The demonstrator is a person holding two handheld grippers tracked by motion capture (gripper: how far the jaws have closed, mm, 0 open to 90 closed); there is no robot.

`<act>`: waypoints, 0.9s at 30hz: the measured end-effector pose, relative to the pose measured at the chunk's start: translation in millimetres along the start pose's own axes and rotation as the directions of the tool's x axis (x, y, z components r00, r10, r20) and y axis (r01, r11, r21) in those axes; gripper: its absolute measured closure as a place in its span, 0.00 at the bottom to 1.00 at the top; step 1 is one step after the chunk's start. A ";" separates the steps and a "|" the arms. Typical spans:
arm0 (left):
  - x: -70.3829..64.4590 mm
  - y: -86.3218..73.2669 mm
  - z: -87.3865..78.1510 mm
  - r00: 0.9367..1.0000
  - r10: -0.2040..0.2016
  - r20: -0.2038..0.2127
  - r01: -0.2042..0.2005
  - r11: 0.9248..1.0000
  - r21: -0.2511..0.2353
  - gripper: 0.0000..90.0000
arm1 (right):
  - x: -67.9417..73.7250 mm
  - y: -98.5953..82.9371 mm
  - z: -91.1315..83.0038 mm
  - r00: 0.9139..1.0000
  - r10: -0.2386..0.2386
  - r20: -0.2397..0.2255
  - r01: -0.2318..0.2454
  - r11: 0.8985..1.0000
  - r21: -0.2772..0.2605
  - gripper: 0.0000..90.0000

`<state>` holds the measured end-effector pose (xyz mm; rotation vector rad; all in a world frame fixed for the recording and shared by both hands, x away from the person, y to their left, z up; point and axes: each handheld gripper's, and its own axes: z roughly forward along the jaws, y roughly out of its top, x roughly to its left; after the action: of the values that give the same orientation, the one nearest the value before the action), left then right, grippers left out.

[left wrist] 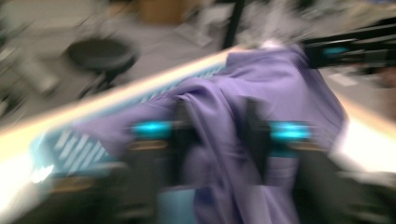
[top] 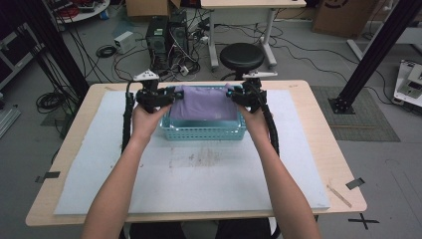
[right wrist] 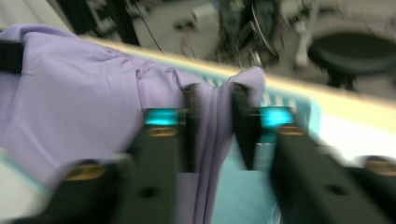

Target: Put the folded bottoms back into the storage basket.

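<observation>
A purple cloth (top: 204, 102) is stretched flat over a teal mesh basket (top: 201, 132) at the far middle of the table. My left gripper (top: 171, 97) holds the cloth's left edge and my right gripper (top: 233, 95) holds its right edge. In the left gripper view the cloth (left wrist: 280, 84) bunches between the jaws of the left gripper (left wrist: 218, 130), above the basket (left wrist: 70, 144); this view is blurred. The right gripper view shows a fold of the cloth (right wrist: 79, 93) pinched in the right gripper (right wrist: 215, 116), with the basket wall (right wrist: 299, 109) beyond.
A white foam mat (top: 199, 169) covers most of the wooden table (top: 328, 164). Behind the far edge a black stool (top: 242, 56) stands, with computer towers (top: 166, 37) and cables on the floor. Black frame posts (top: 373, 55) rise at both sides.
</observation>
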<state>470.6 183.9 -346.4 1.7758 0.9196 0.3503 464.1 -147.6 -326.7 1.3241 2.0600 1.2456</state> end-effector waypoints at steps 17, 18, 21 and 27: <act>-22.5 -47.4 -64.1 0.995 0.096 0.029 -0.095 0.995 -0.023 0.35 | -3.7 -46.9 -55.0 0.997 -0.023 -0.072 0.020 0.998 -0.053 0.53; -26.0 -49.8 -67.2 0.994 0.106 0.037 -0.105 0.994 -0.036 0.34 | -3.7 -50.4 -57.9 0.996 -0.024 -0.083 0.020 0.998 -0.055 0.53; -36.3 -58.1 -75.1 0.989 0.140 0.052 -0.137 0.988 -0.069 0.34 | -5.6 -64.6 -68.5 0.993 -0.030 -0.113 0.024 0.998 -0.054 0.50; -52.8 -75.2 -83.3 0.983 0.159 0.092 -0.151 0.985 -0.089 0.33 | -7.7 -81.3 -82.6 0.989 -0.044 -0.139 0.032 0.996 -0.089 0.45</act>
<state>352.3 212.5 -370.5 1.7774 0.6900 0.3908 366.9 -205.9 -352.3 1.1837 2.0895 1.4312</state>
